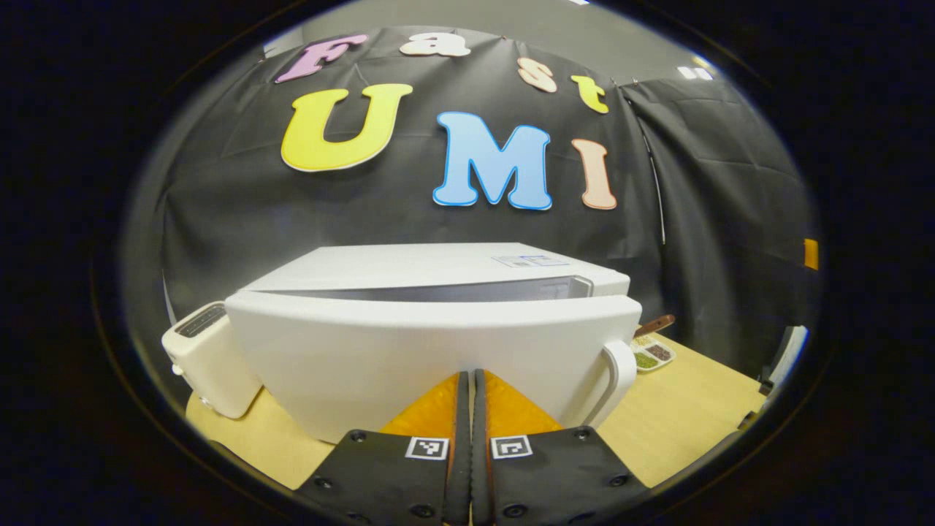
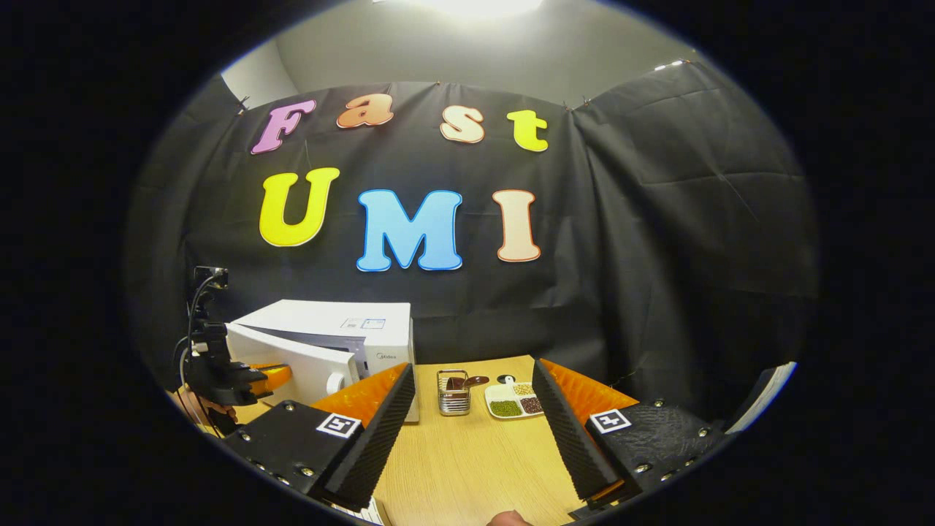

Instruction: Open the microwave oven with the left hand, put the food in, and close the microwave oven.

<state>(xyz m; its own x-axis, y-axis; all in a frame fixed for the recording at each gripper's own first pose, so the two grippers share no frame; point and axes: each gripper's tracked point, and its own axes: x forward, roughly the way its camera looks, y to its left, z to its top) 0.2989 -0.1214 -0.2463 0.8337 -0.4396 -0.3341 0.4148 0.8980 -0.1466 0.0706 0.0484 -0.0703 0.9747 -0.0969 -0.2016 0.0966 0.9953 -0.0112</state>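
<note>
The microwave point(image 1: 438, 321) door point(image 1: 409, 358) stands ajar; the left gripper point(image 1: 467, 409), fingers together and empty-handed, presses against it. Food isn't inside yet.

Left gripper point(image 1: 467, 380) at bottom centre of left gripper view, fingers pressed together. Right gripper point(image 2: 473, 383) at bottom of right gripper view, fingers spread wide.

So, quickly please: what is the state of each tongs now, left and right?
Left tongs: closed, fingers together, holding nothing, tips against the microwave oven door.
Right tongs: open, holding nothing, above the table.
</note>
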